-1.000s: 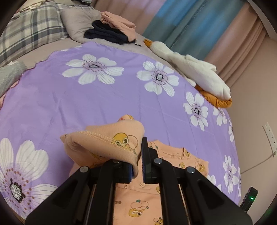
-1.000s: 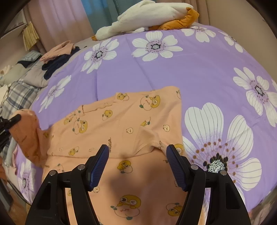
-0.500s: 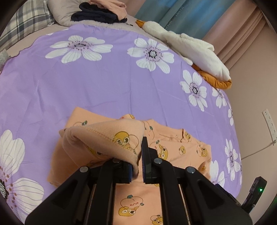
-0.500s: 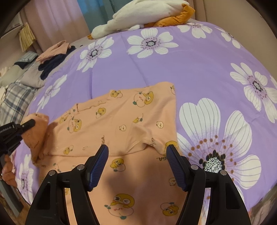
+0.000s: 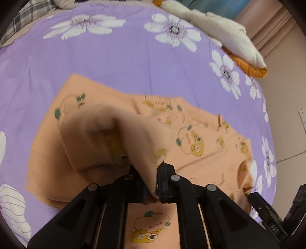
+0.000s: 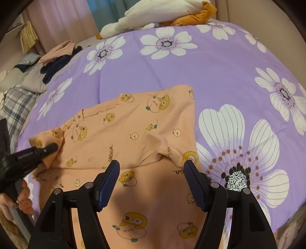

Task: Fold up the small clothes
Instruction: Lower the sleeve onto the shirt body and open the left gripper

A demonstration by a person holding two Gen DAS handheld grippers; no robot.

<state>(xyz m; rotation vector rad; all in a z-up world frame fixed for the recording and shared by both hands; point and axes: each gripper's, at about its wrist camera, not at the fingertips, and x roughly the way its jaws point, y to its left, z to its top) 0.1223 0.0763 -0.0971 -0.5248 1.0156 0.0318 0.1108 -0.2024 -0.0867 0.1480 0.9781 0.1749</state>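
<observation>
An orange baby garment (image 6: 133,130), printed with yellow cartoon ducks, lies spread on a purple duvet (image 6: 220,72) patterned with big white flowers. The duvet covers a bed, and the garment sits in its near part, with bare purple cloth on its far side and to its right in the right wrist view.

The left gripper (image 5: 151,183) is clenched on a sleeve (image 5: 114,138) of the garment: the cuff end is pinched between the two black jaws, and the loose fabric bulges up ahead of them, hanging over the flat body of the garment. The left wrist view is blurred, so the print on the sleeve is hard to read. In the right wrist view this same gripper (image 6: 51,148) comes in from the left edge, its tip buried in the bunched sleeve at the garment's left side, with the fingers (image 6: 24,199) of the person's hand showing below it.

The right gripper (image 6: 152,183) stands released, its blue ribbed pads wide apart with nothing between them, above the lower part of the garment near a stitched hem that runs across the fabric.

Along the far edge of the duvet lies a cream and orange plush toy (image 6: 156,17). Toward the far left corner sit a pile of pink and dark navy clothes (image 6: 57,57) and a plaid pillow (image 6: 17,103).
</observation>
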